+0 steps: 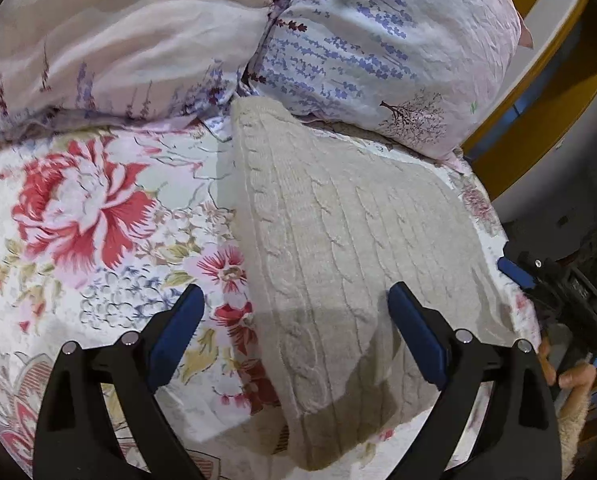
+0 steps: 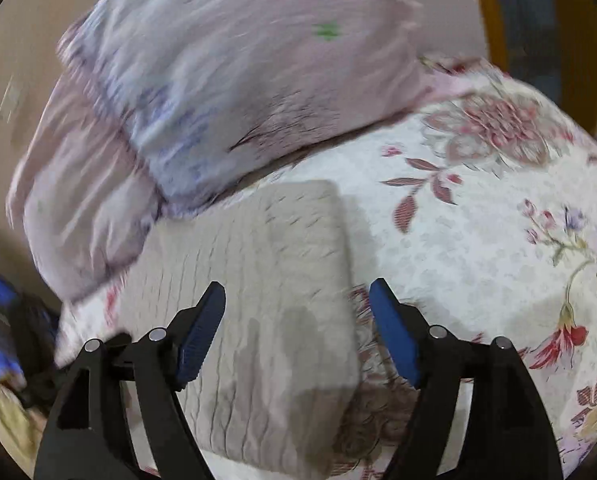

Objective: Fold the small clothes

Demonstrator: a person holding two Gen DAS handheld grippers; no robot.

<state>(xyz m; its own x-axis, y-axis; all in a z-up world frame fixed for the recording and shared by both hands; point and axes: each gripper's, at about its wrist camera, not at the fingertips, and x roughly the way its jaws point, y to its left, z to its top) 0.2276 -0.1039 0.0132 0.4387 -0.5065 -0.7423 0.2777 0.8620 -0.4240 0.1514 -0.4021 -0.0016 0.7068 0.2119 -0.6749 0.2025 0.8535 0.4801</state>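
Note:
A cream cable-knit sweater (image 1: 338, 248) lies folded flat on a floral bedspread (image 1: 78, 220). It also shows in the right wrist view (image 2: 266, 280), which is blurred. My left gripper (image 1: 294, 308) is open and empty, hovering over the sweater's near left edge. My right gripper (image 2: 298, 300) is open and empty above the sweater's near right corner. The right gripper also shows in the left wrist view (image 1: 558, 288), beyond the sweater's right edge, held by a hand.
Two lavender-print pillows (image 1: 378, 40) lie at the head of the bed, touching the sweater's far end. A yellow wooden frame (image 1: 538, 120) stands beyond the bed's right edge. The bedspread (image 2: 498, 240) stretches right of the sweater.

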